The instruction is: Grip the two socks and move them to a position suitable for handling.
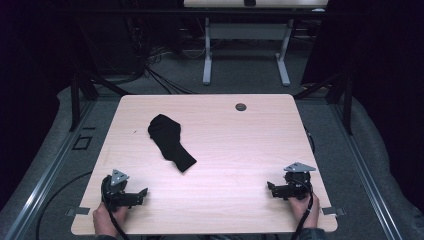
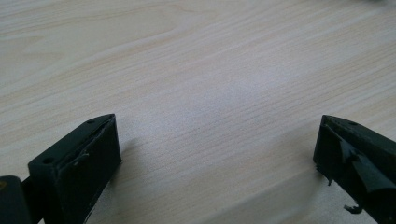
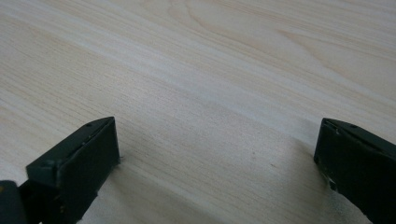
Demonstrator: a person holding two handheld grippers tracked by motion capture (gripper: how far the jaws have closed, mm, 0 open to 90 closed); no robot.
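- Your left hand-held gripper [image 1: 141, 194] rests low at about 7 o'clock on the surface [image 1: 225, 150], near the front edge, with its jaws pointing toward 3 o'clock.
- In the left gripper view, that left hand-held gripper [image 2: 217, 140] has its 2 black jaws spread wide, with bare pale wood grain between them and nothing gripped.
- Your right hand-held gripper [image 1: 272, 188] sits at about 5 o'clock on the surface, also near the front edge, with its jaws pointing toward 9 o'clock, so the 2 tools face each other and stand well apart.
- In the right gripper view, that right hand-held gripper [image 3: 217, 140] is likewise wide, the 2 jaws far apart over bare wood and holding nothing.
- The black sock [image 1: 169, 141] lies flat at about 10 o'clock from the centre of the surface, its broad rounded end toward 12 o'clock and its narrow end trailing toward 5 o'clock.
- The sock lies apart from both tools, and it is nearer your left one than your right.
- A small dark round grommet [image 1: 241, 106] sits in the surface near the far edge, at about 12 o'clock.
- Your left hand [image 1: 106, 220] and right hand [image 1: 306, 209] come in over the front edge, each wrapped around its tool.
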